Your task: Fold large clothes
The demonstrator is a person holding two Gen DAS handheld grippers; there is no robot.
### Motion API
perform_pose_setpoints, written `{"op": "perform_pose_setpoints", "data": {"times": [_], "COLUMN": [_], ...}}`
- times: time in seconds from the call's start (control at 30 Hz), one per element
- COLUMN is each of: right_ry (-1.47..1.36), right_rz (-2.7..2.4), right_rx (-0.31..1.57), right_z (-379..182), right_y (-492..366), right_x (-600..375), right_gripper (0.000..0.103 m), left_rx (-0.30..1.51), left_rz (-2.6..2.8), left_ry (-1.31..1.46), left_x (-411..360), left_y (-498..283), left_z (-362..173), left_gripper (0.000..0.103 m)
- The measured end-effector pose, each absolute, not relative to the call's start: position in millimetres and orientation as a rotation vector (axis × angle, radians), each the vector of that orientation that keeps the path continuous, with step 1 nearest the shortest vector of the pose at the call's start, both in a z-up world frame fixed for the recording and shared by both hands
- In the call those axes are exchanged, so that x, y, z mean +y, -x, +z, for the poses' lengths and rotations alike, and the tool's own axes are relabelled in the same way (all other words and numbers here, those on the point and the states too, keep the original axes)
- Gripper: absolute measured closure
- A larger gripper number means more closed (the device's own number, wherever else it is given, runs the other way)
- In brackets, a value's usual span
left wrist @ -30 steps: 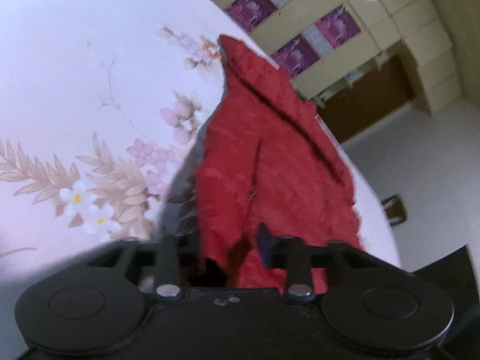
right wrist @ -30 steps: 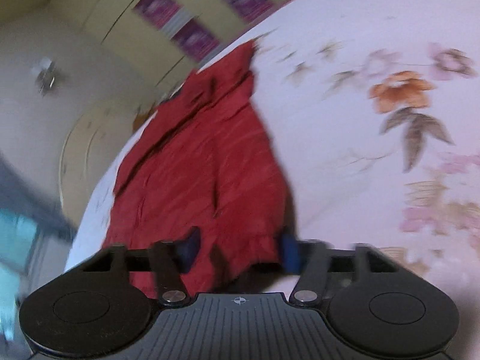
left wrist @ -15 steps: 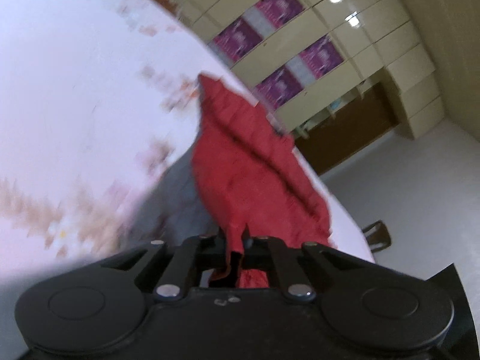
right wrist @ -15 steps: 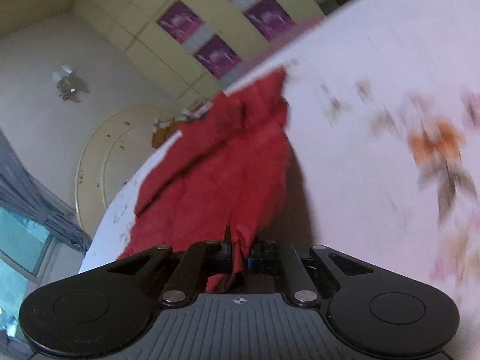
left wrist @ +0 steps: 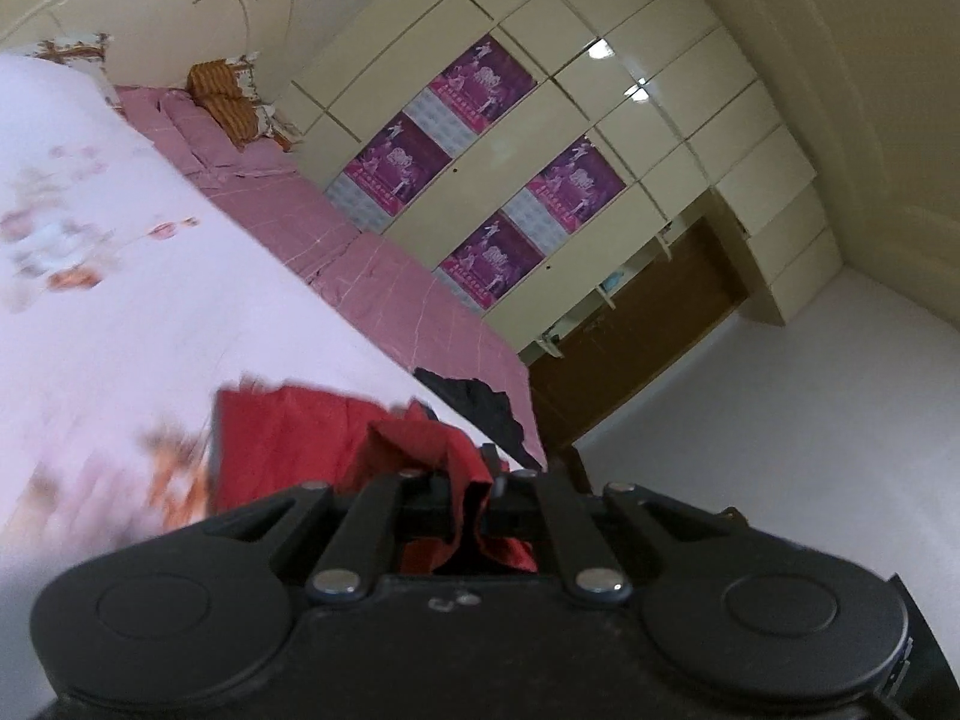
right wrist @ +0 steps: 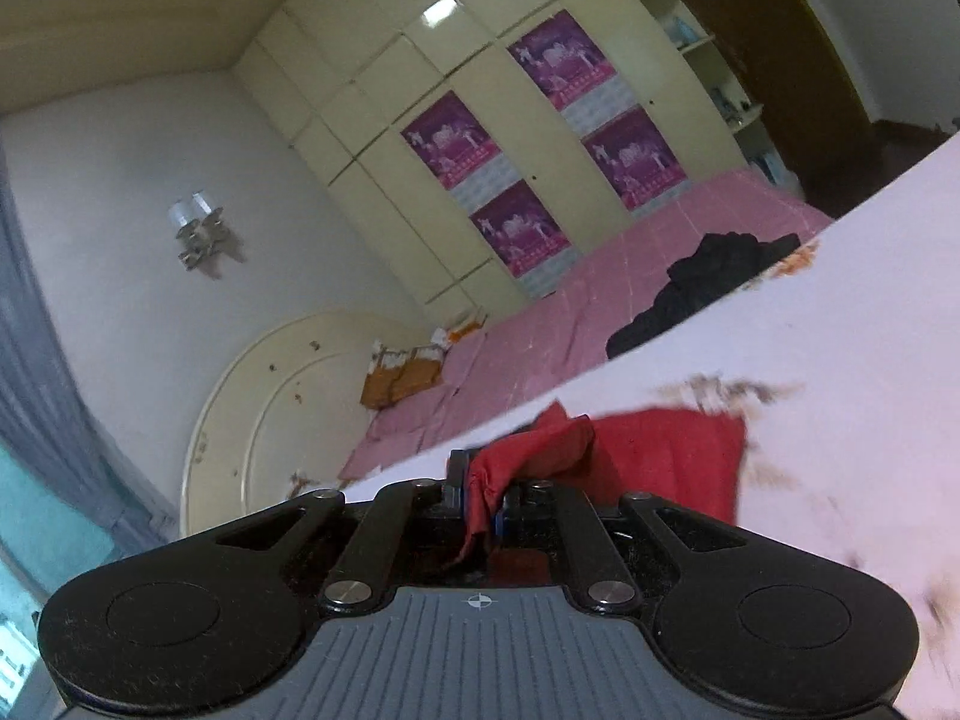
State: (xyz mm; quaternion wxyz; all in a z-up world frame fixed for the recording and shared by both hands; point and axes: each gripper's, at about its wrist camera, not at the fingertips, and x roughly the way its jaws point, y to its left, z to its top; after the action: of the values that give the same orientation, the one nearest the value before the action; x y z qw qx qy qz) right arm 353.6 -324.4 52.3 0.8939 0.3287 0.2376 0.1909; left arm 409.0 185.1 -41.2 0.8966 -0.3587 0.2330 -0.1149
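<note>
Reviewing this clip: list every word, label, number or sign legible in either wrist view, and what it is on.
No text can be read.
Purple posters on the wardrobe: print in the pale lower panels, too small and blurred to read.
Right gripper housing: a small crosshair mark, no letters.
Left gripper housing: a faint mark, not legible.
Red garment, bedspread: no lettering visible.

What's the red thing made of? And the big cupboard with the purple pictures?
The red garment looks like thin, matte woven cloth: it crumples and creases softly. The cupboard seems to be glossy painted or laminated board: lights reflect off its cream panels.
</note>
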Motion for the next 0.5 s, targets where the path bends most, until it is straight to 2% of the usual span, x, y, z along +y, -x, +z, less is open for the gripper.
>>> {"op": "perform_pose_setpoints", "data": {"times": [0.2,0.23,0.27,0.3,0.33,0.4,0.43,0.5], "right_ry": [-0.712,-0.712,-0.706,-0.685,-0.640,-0.578,-0.564,-0.509], "right_rz": [0.346,0.359,0.339,0.283,0.226,0.221,0.223,0.201], "right_rx": [0.582,0.598,0.622,0.637,0.579,0.585,0.610,0.670], "right_z": [20,12,5,1,-1,-10,-18,-34], "right_y": [-473,-491,-503,-512,-512,-521,-527,-537], "right_x": [-325,-324,-324,-322,-322,-321,-322,-322], "right_gripper": [0.096,0.084,0.060,0.000,0.002,0.004,0.019,0.029], "left_rx": [0.565,0.573,0.590,0.603,0.582,0.554,0.590,0.645], "left_rz": [-0.245,-0.246,-0.221,-0.168,-0.104,-0.107,-0.119,-0.143], "left_ry": [0.724,0.712,0.711,0.723,0.734,0.738,0.730,0.674], "left_x": [185,186,191,196,202,212,215,214], "left_y": [-529,-542,-553,-561,-563,-566,-571,-579], "left_z": [-71,-78,-86,-93,-100,-110,-117,-127], "left_gripper": [0.095,0.078,0.042,0.017,0.002,0.007,0.014,0.017]}}
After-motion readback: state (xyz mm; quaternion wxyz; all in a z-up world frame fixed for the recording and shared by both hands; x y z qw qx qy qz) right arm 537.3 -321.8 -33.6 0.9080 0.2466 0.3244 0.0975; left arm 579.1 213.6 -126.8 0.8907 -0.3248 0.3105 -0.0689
